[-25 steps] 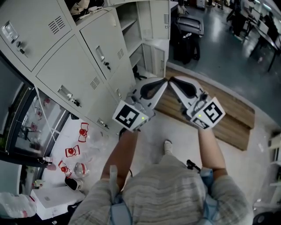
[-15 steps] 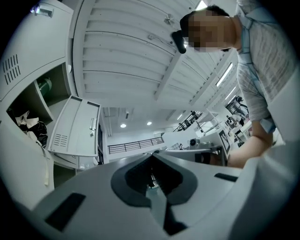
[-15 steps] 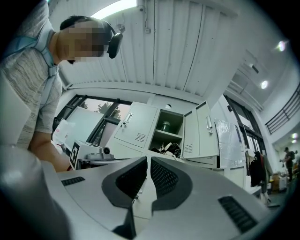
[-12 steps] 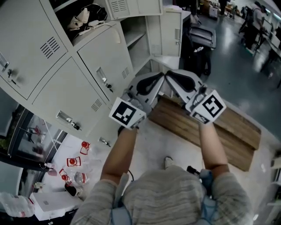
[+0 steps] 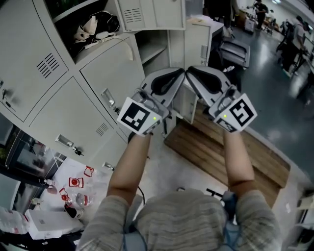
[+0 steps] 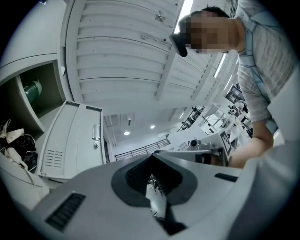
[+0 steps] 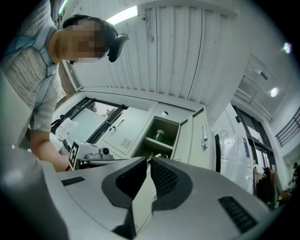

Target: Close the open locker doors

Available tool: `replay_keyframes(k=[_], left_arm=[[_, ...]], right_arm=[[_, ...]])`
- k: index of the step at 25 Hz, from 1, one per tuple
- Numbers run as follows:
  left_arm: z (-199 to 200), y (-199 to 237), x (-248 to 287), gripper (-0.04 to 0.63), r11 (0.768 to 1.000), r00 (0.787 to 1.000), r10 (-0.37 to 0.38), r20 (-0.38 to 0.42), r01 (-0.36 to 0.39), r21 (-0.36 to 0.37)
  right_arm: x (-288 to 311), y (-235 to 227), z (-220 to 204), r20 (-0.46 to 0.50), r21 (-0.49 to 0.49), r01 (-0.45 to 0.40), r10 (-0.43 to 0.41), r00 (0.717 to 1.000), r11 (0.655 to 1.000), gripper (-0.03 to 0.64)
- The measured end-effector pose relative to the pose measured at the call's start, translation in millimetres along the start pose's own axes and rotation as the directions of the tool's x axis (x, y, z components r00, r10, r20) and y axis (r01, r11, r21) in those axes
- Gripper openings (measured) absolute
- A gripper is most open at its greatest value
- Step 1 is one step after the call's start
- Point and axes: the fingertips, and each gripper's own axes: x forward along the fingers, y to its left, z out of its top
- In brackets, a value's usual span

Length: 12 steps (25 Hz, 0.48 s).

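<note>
A bank of grey lockers (image 5: pixel 64 93) fills the left of the head view. An upper compartment (image 5: pixel 93 24) stands open with a bag inside, its door (image 5: pixel 152 12) swung out. A further open door (image 5: pixel 198 44) shows beyond it, and a low open door (image 5: pixel 182 105) sits behind the grippers. My left gripper (image 5: pixel 181 74) and right gripper (image 5: pixel 191 73) are held up side by side, tips nearly touching each other, both shut and empty. The right gripper view shows an open compartment (image 7: pixel 159 135) holding a green bottle, beside its door (image 7: pixel 202 136).
A wooden pallet (image 5: pixel 225 152) lies on the floor under my right arm. Red-and-white items (image 5: pixel 73 184) and a box are scattered at the lower left. Dark equipment (image 5: pixel 233 49) stands beyond the lockers. People stand far off at the top right.
Both grippers have risen together along the locker bank and stay side by side. The upper open compartment and its door have come further into view.
</note>
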Motion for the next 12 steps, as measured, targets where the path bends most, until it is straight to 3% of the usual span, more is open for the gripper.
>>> replay_keyframes(k=[6, 12], left_arm=[[-11, 40, 23, 0.005, 0.999, 1.000, 0.030, 0.002, -0.030, 0.030], [-20, 76, 40, 0.005, 0.999, 1.000, 0.020, 0.017, -0.020, 0.043]], right_arm=[[27, -39, -3, -0.004, -0.043, 0.000, 0.000, 1.000, 0.999, 0.006], [52, -71, -19, -0.010, -0.014, 0.026, -0.026, 1.000, 1.000, 0.009]])
